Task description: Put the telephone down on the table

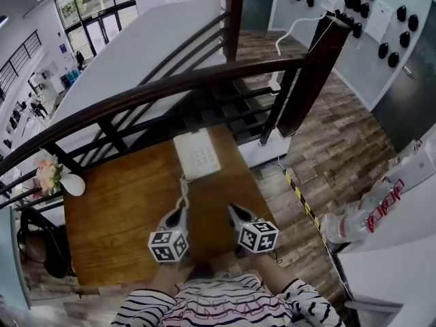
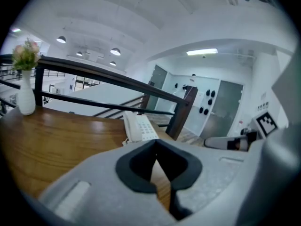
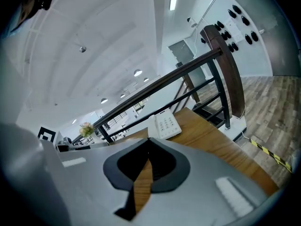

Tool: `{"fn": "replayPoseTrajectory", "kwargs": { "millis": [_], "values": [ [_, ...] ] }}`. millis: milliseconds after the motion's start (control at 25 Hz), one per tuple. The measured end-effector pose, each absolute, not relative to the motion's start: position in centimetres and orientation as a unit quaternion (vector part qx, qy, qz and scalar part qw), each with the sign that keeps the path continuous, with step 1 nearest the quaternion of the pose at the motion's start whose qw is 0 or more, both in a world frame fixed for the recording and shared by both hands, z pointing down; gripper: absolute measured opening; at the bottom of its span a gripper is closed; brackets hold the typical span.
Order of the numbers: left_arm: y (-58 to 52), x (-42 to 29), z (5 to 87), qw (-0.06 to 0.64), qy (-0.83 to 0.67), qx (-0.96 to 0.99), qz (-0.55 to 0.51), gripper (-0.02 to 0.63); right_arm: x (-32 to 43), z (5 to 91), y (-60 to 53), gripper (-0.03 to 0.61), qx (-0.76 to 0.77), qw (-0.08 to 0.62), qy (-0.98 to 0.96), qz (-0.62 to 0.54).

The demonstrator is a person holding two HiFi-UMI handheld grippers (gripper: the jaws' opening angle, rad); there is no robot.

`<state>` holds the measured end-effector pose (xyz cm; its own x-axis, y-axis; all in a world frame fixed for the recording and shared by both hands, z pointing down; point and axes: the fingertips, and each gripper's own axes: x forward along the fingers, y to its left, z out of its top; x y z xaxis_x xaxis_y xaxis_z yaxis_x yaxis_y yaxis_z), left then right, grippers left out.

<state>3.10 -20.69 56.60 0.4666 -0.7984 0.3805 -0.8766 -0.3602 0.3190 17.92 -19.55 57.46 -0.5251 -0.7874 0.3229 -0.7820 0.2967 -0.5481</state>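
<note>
Now on the table: white push-button telephone (image 1: 197, 154), lying flat, keypad up, at the far edge of the brown wooden table (image 1: 116, 203), close under the dark wooden railing (image 1: 170, 87).
Cord: white coiled cord (image 1: 182, 193) running from the telephone's near edge toward the left gripper; whether they touch cannot be told.
Left gripper (image 1: 181, 212): grey, with a square-marker cube, above the table's near part, apart from the telephone; jaw tips meet, with nothing between them.
Right gripper (image 1: 233, 210): beside the left one, near the table's right edge, apart from the telephone; jaws likewise closed and empty.
Vase: white vase (image 1: 71, 184) of pale pink flowers at the table's far left corner, well apart from the telephone.
Operator: striped sleeves (image 1: 225, 305) at the bottom edge of the head view.
</note>
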Motion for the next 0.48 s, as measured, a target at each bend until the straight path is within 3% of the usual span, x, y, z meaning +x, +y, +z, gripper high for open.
{"fn": "replayPoseTrajectory", "kwargs": {
  "millis": [480],
  "values": [
    [-10.4,4.5,55.3,0.221,-0.513,0.824,0.089,0.002,19.3,56.6,-10.4,0.000,-0.470,-0.010,0.821,-0.324]
  ]
}}
